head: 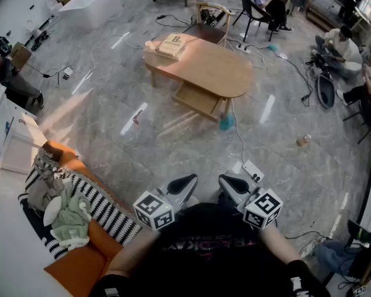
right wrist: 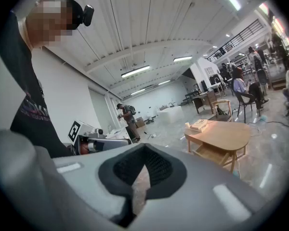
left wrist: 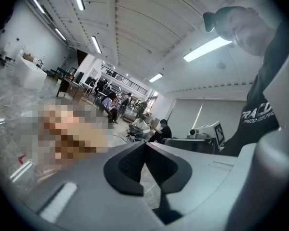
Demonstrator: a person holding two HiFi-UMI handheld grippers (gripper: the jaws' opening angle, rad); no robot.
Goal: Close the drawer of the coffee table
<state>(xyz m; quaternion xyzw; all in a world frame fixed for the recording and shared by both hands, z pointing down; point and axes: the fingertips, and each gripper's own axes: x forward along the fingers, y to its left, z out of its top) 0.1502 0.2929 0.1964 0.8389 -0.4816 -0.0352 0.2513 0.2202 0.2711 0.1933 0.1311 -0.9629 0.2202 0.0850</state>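
Note:
The oval wooden coffee table (head: 201, 65) stands some way ahead on the marble floor, and its drawer (head: 198, 99) hangs pulled out under the near side. The right gripper view shows the table (right wrist: 224, 134) too, with the drawer (right wrist: 213, 153) open beneath the top. A box (head: 172, 44) lies on the tabletop's far left end. My left gripper (head: 190, 182) and right gripper (head: 229, 182) are held close to my body, far short of the table. Both are shut with nothing between the jaws. In their own views, the left gripper (left wrist: 145, 148) and right gripper (right wrist: 144, 150) show black pads meeting.
An orange sofa (head: 80, 262) with a striped blanket and toys sits at my lower left. A cable and power strip (head: 252, 171) run across the floor from the table. A teal object (head: 227, 123) lies by the table leg. People sit at the back right (head: 340, 45).

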